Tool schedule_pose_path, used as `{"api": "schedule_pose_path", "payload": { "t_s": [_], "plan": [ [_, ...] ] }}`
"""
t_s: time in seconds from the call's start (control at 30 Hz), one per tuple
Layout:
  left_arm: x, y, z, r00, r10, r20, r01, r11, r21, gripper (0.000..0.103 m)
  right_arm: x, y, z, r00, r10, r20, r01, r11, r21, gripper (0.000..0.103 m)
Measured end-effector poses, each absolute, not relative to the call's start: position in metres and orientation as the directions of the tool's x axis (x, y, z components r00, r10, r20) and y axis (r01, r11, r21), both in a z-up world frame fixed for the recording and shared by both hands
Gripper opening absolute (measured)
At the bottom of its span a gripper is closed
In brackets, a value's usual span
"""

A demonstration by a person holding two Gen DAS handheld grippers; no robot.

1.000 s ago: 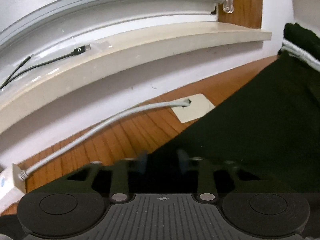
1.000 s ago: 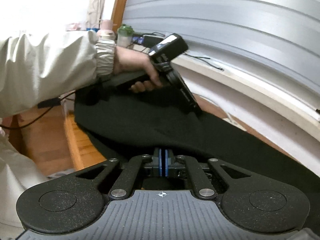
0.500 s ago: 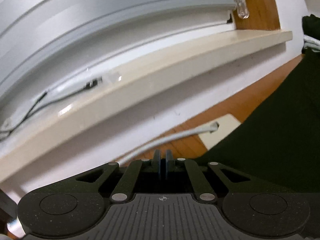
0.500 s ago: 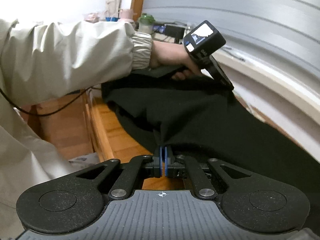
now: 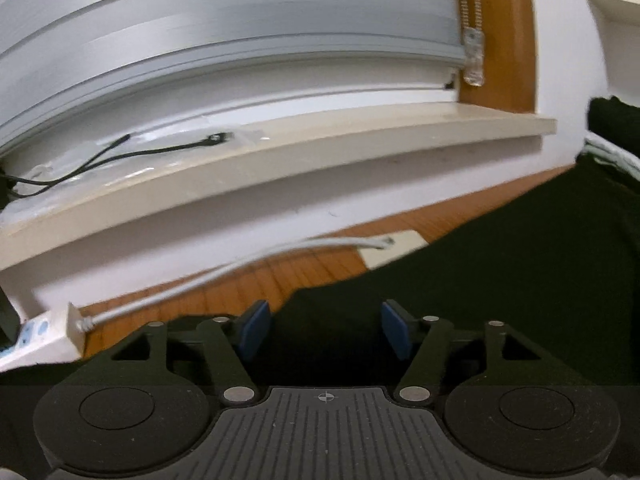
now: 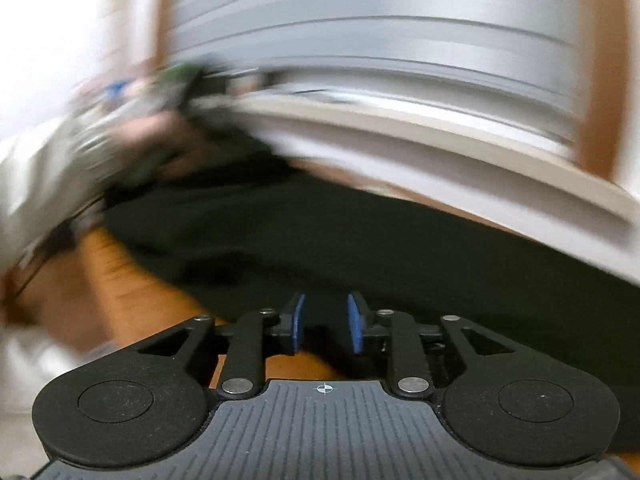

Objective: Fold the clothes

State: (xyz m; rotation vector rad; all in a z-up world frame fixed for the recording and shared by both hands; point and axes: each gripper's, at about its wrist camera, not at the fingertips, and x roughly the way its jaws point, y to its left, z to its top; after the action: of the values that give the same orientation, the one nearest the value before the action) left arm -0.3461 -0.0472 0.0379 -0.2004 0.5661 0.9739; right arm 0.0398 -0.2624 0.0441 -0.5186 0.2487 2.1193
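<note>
— Where was the cloth (image 5: 500, 280)?

— Spread dark over the wooden table (image 5: 280, 276), running along the table's far edge below the sill (image 5: 320, 160). From the left wrist it covered the right and near part of the table; its edge crossed the bare wood just ahead of the fingers.

— And the left gripper (image 5: 326, 326)?

— Its jaws had just been opening and stood well apart, blue pads (image 5: 254, 330) clear on both sides. Cloth lay between and under them, but neither pad pressed on it – nothing was held.

— The right gripper (image 6: 326, 324)?

— Also just opening, though only a narrow gap. The cloth's edge lay in front of and under the fingers, with bare wood showing at the left. The pads did not close on it, as far as the blurred view showed.

— Anything else on the table?

— A grey cable (image 5: 224, 276) ran from a white box (image 5: 44, 336) at the left edge to a pale plate (image 5: 394, 250) partly under the cloth. A thin black lead (image 5: 160, 152) lay on the sill.

— The person?

— In the right wrist view a pale sleeve (image 6: 36, 184) and a hand (image 6: 160, 136) showed at the left, smeared by motion.
</note>
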Motion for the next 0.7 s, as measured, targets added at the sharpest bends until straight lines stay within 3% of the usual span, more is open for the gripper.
{"api": "schedule_pose_path", "payload": {
  "t_s": [0.07, 0.17, 0.37, 0.5, 0.7],
  "plan": [
    [-0.34, -0.056, 0.04, 0.451, 0.718, -0.53, -0.817, 0.571, 0.078, 0.069, 0.082, -0.252, 0.041, -0.383, 0.81, -0.443, -0.905, -0.425, 0.005, 0.034],
    [-0.324, -0.069, 0.049, 0.501, 0.703, -0.504, -0.791, 0.609, 0.063, 0.076, 0.151, -0.239, 0.038, -0.193, 0.871, -0.452, -0.98, -0.197, 0.038, 0.035],
    [-0.283, -0.087, 0.05, 0.589, 0.629, -0.507, -0.723, 0.691, 0.018, 0.077, 0.271, -0.22, 0.034, 0.102, 0.871, -0.481, -0.973, 0.188, 0.133, 0.039],
    [-0.272, -0.091, 0.034, 0.591, 0.616, -0.521, -0.715, 0.699, 0.015, 0.077, 0.308, -0.199, 0.022, 0.208, 0.82, -0.534, -0.93, 0.334, 0.151, 0.042],
    [-0.274, -0.091, 0.022, 0.581, 0.622, -0.525, -0.728, 0.686, 0.007, 0.077, 0.326, -0.174, 0.011, 0.24, 0.792, -0.562, -0.91, 0.385, 0.153, 0.044]
  ]
}}
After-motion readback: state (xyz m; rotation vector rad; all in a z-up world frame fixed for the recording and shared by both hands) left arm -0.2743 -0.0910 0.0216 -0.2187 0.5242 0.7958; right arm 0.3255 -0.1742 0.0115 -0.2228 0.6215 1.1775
